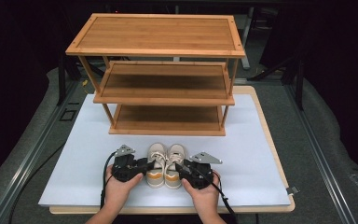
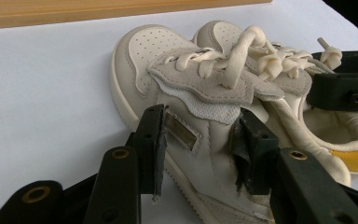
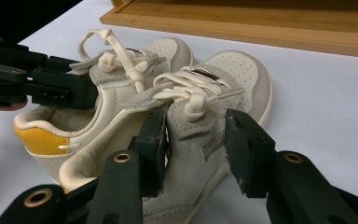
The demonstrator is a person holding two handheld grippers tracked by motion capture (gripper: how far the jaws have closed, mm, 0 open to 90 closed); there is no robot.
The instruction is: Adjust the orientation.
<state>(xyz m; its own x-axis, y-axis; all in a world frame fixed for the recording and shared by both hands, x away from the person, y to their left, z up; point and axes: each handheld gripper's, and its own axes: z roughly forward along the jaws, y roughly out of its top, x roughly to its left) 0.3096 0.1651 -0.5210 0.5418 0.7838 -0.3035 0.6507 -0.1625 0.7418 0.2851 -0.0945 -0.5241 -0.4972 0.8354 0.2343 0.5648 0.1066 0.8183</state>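
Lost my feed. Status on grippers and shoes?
Left gripper straddles left shoe, right gripper straddles right shoe; grips unclear. Shoes paired on table. Rack ahead, path clear.

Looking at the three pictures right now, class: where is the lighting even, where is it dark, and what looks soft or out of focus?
High view: white table evenly lit, surroundings nearly black, wooden rack and pair of shoes slightly soft. Left gripper view: shoes sharp, near jaws dark. Right gripper view: shoes crisp, rack edge softer, top-left corner black.

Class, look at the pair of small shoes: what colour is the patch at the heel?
Yellow-orange, on the otherwise cream shoes; the heel patch shows best in the right gripper view.
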